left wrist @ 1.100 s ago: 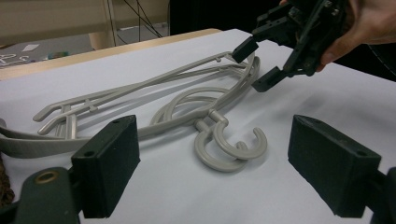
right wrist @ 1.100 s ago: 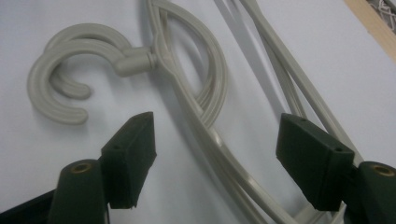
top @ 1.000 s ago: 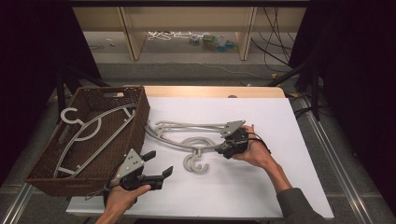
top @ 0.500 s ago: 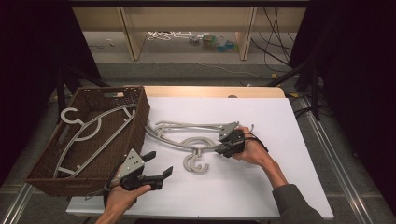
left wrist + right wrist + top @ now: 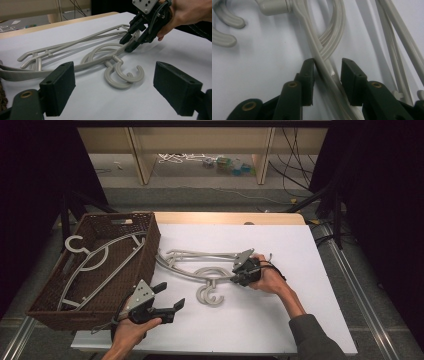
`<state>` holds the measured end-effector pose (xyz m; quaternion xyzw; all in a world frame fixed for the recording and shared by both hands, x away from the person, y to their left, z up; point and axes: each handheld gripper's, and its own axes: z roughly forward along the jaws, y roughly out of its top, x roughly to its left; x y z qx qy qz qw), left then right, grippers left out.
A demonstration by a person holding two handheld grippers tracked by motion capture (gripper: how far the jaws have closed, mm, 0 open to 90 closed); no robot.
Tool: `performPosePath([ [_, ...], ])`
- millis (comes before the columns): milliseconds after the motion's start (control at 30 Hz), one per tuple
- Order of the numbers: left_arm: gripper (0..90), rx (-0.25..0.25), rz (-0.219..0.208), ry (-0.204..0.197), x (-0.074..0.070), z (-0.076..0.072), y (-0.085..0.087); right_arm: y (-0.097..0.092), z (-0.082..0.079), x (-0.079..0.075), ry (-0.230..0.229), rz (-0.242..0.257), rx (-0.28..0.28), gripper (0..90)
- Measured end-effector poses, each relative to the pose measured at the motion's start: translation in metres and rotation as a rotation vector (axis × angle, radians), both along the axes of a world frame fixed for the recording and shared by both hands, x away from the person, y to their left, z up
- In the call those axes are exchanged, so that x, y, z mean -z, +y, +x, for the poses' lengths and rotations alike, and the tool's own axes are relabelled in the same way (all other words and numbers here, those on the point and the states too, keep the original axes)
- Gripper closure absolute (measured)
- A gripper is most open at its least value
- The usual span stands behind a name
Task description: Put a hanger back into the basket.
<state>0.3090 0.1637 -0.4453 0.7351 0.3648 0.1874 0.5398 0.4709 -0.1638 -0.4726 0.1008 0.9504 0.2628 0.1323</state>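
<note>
Right gripper view: right claw (image 5: pixel 327 75) straddles the arm of a grey plastic hanger (image 5: pixel 322 60) lying on the white table (image 5: pixel 262 62); its jaws have just been closing, the left pad touching the arm, the right pad a small gap off, so not yet clamped. High view: the hanger pile (image 5: pixel 200 270) lies just left of the right claw (image 5: pixel 239 272), its hooks near and forward of the left claw (image 5: pixel 170 297). Left claw stands wide apart, nothing between, beside the brown wicker basket (image 5: pixel 145 265) holding another hanger (image 5: pixel 95 260).
</note>
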Motion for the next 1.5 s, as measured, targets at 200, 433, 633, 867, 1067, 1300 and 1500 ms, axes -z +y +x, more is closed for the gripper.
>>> performPosePath([
  [200,17.7,0.009,0.004,-0.011,0.001,0.001,0.000,0.000,0.003,0.000,0.010,-0.006,-0.032,68.9],
  [433,18.3,0.005,0.007,-0.015,0.000,0.002,0.001,0.002,0.002,-0.002,-0.024,-0.047,-0.128,74.1],
  [633,18.5,0.005,0.007,-0.016,0.000,0.002,0.001,0.002,0.001,-0.003,-0.054,-0.065,-0.204,76.4],
  [867,18.8,0.005,0.007,-0.014,0.001,0.002,0.001,0.002,-0.002,-0.011,-0.067,-0.067,-0.244,77.9],
  [1067,19.0,-0.006,0.015,-0.019,0.001,0.002,0.002,0.003,-0.005,-0.020,-0.082,-0.053,-0.268,80.1],
  [1300,20.0,-0.012,0.044,-0.040,0.000,0.000,0.000,0.003,-0.010,-0.036,-0.128,-0.034,-0.319,82.4],
  [1500,21.0,0.005,0.071,-0.073,-0.001,0.001,0.000,-0.007,-0.017,-0.046,-0.148,-0.026,-0.323,82.6],
])
